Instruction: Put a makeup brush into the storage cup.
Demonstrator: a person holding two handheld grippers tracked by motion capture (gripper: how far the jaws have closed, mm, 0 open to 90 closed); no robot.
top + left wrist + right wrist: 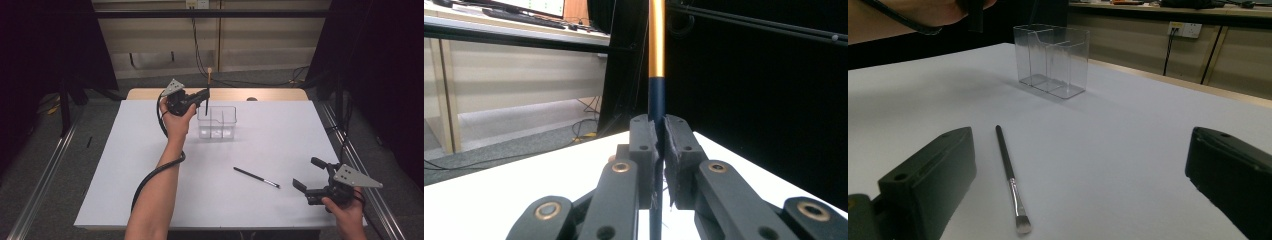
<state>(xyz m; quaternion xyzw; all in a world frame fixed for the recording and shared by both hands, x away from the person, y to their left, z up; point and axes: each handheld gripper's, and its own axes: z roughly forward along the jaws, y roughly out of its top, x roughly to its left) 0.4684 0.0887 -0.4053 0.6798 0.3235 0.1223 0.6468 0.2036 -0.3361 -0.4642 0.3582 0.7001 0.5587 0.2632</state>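
Item 1. Left tongs [206, 98]: black two-jaw tool, pressed together on a slender makeup brush with a dark blue shaft and gold upper section [657, 75]. Brush held upright, lower end pointing down over the left part of a clear plastic compartmented holder [216, 121]; whether its tip is already inside the rim cannot be told.

Item 2. Right tongs [306, 179]: jaws spread wide, nothing between them, parked low at the near right corner of the white tabletop [150, 200].

Item 3. Second brush, thin black handle with silver ferrule [1009, 172]: lying flat on the tabletop, between holder and right tongs, touching neither.

Step in hand, as judged: lowering the first brush into the holder. Next move calls for keeping the shaft vertical, sinking it into one compartment, then parting the jaws; the lying brush would follow.

Pose: left forearm [155, 200] stretched forward from the near edge, hand raised beside the holder, tongs aimed level toward it. Right hand [347, 215] low, tongs pointing leftward toward the lying brush.
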